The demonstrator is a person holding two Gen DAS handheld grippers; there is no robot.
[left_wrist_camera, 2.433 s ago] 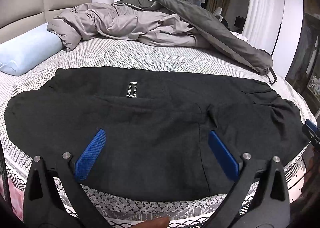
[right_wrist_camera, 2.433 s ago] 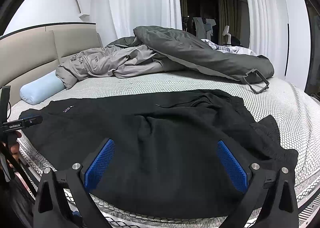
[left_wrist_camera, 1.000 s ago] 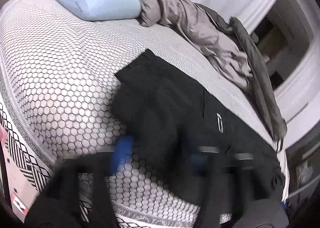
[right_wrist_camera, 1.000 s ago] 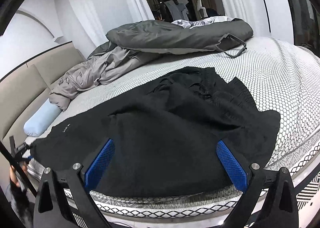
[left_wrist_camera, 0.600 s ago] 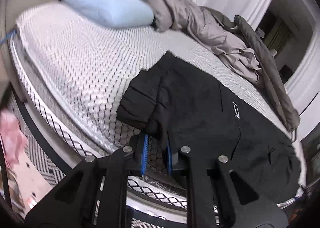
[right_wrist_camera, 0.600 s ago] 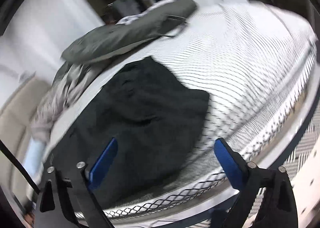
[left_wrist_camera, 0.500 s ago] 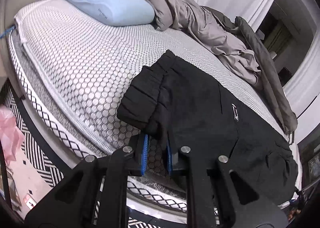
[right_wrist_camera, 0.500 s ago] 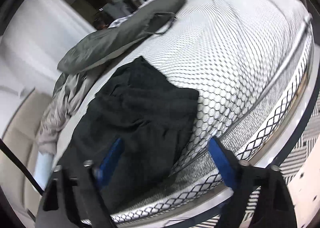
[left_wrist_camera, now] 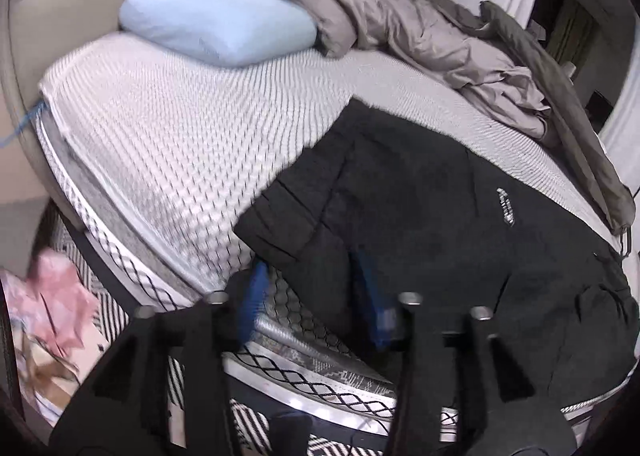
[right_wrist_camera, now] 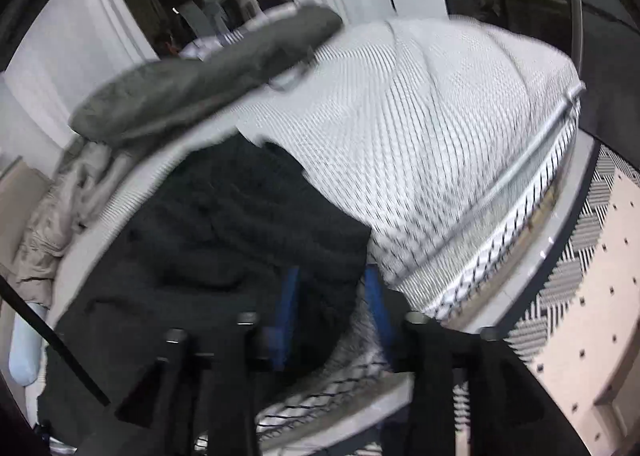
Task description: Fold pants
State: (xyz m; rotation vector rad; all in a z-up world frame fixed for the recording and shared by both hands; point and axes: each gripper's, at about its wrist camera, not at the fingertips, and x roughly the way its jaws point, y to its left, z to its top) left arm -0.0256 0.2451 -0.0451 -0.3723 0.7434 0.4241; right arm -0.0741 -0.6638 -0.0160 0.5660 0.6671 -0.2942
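Toward 10 o'clock in the left wrist view, a pale blue pillow [left_wrist_camera: 218, 21] lies on the mattress [left_wrist_camera: 160, 143], grey bedding [left_wrist_camera: 440, 39] at 1 o'clock. Black pants [left_wrist_camera: 440, 223] spread from centre to 4 o'clock. At 6 o'clock the left gripper [left_wrist_camera: 312, 296] has just been opening; its blue pads stand about half apart, the pants' near corner between them, contact unclear. Seen from the right wrist, the right gripper [right_wrist_camera: 332, 304] at 6 o'clock has just been closing, half open, the pants' [right_wrist_camera: 224, 240] other corner between its pads.
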